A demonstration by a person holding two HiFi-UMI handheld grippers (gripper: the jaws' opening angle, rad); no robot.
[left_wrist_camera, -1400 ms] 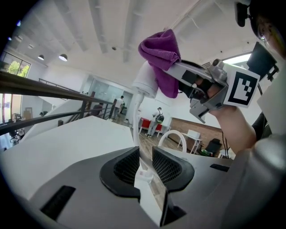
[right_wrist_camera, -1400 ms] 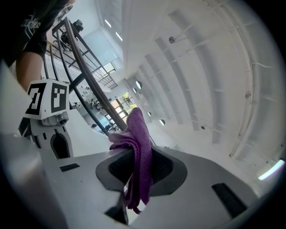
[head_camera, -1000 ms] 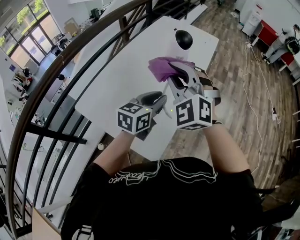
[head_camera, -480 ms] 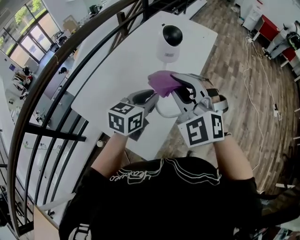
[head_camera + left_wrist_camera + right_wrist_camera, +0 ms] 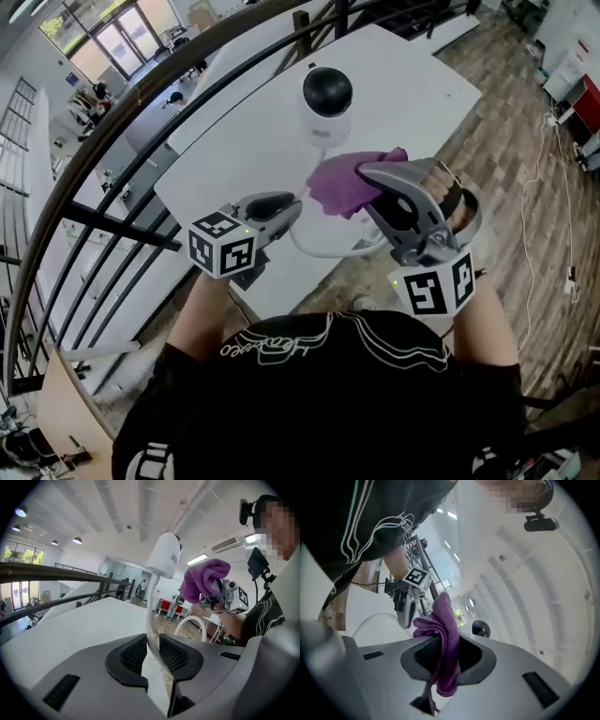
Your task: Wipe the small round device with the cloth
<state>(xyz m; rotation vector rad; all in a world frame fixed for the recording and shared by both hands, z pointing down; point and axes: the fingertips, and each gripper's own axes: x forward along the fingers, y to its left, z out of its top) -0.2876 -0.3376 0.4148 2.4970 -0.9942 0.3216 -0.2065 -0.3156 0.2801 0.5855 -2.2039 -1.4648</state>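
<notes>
The small round white device (image 5: 326, 98) with a black lens stands on the white table (image 5: 234, 141); the left gripper view shows the device (image 5: 164, 555) atop its thin white cord (image 5: 149, 620). My left gripper (image 5: 291, 204) is shut on that cord, which runs between its pads (image 5: 133, 653). The cord loops (image 5: 328, 246) between the two grippers. My right gripper (image 5: 370, 183) is shut on a purple cloth (image 5: 342, 183), held just below the device and apart from it. In the right gripper view the cloth (image 5: 445, 620) hangs through the jaws.
A dark curved railing (image 5: 112, 141) runs along the table's left side. Wooden floor (image 5: 506, 159) lies to the right of the table. The person's black shirt (image 5: 319, 403) fills the lower part of the head view.
Both grippers have drawn back toward the person. The cloth now sits farther below the device, and the cord's loop shows between the grippers. The device appears larger and more to the left.
</notes>
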